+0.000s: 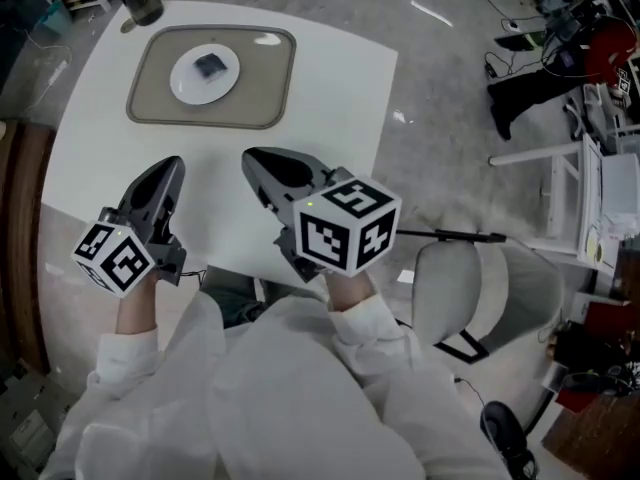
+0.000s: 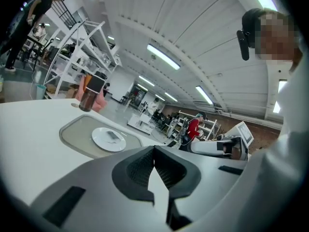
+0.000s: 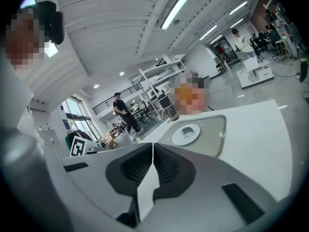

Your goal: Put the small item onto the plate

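Head view: white bench. Left claw and right claw are above its near edge. Small item lies on plate, on grey mat, well ahead of both claws.
Left gripper view: left claw pressed together, empty; plate ahead, to its left.
Right gripper view: right claw pressed together, empty; plate ahead, to its right.

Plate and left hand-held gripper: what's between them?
Head view: between the left hand-held gripper and the plate lie only bare table and the near part of the tan mat.

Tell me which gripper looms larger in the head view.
The right gripper: its marker cube looks far bigger than the one on the left gripper.
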Tool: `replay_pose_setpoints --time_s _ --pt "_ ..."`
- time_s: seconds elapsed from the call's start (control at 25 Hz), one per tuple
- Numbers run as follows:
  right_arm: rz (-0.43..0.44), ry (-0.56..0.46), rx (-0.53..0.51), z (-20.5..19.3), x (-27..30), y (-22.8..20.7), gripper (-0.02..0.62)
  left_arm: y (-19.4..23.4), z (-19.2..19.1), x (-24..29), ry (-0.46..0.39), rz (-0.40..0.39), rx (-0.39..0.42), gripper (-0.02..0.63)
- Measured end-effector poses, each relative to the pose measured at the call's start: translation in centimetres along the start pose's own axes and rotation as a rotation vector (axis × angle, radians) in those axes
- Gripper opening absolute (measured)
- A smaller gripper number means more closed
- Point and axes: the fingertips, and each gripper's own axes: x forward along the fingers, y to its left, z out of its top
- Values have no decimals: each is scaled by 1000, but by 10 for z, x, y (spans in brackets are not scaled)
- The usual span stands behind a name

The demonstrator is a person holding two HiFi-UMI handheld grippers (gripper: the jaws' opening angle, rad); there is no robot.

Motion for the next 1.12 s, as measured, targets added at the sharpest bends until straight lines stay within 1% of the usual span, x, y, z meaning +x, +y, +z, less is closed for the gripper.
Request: replay_pose_setpoints --time_s 0.12,0.32,0.52,0.72,0.84,1.0,1.12 --pt "2 17 -25 -13 -14 4 17 -24 -16 -4 16 -28 7 9" --pt "1 41 -24 -36 -33 8 15 -52 -49 -7 81 -61 3 9" --pt "-22 51 -35 -56 -43 8 15 -72 -61 -10 116 -90 9 9" --pt "-53 6 -45 -59 -47 13 15 -72 -57 -21 124 -93 27 11" --pt "-70 -17 -39 -60 -45 18 15 -70 -58 -26 149 -104 41 11" --pt "-91 -26 -46 -59 -42 28 15 -69 -62 -28 184 -129 28 9" --pt "-107 -29 -68 -60 -40 35 15 -71 -63 -28 204 -145 40 9"
